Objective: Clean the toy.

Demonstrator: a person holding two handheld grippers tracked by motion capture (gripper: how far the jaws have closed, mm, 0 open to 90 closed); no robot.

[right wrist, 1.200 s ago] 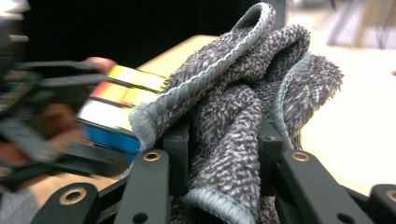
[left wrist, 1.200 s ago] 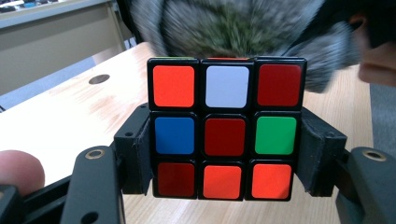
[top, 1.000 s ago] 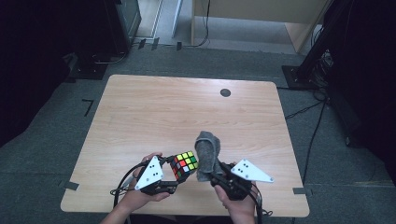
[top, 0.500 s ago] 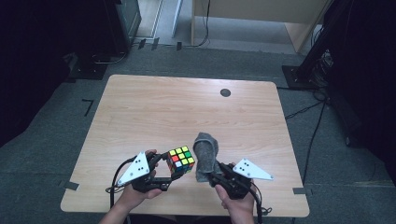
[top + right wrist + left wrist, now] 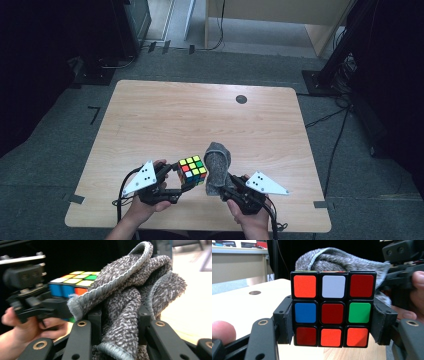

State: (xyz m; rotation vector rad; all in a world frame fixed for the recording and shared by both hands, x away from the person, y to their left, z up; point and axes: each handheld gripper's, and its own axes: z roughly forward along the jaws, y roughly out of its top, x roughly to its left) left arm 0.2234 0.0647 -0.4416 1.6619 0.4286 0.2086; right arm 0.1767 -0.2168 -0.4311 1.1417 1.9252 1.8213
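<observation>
1 round dark disc (image 5: 241,99) marks the light wooden table (image 5: 165,120), dark room around.

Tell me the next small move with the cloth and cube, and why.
Probably bring the right gripper a touch toward the left gripper so the grey cloth presses on the puzzle cube. The cube is clamped between the left jaws, the cloth bunched in the right, right beside the cube; contact isn't clear.

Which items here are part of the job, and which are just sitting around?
In the job:
- multicoloured puzzle cube, clamped in the left gripper
- grey fuzzy cloth, clamped in the right gripper, close beside the cube

Lying about:
- round dark disc at the far side of the wooden table
</observation>
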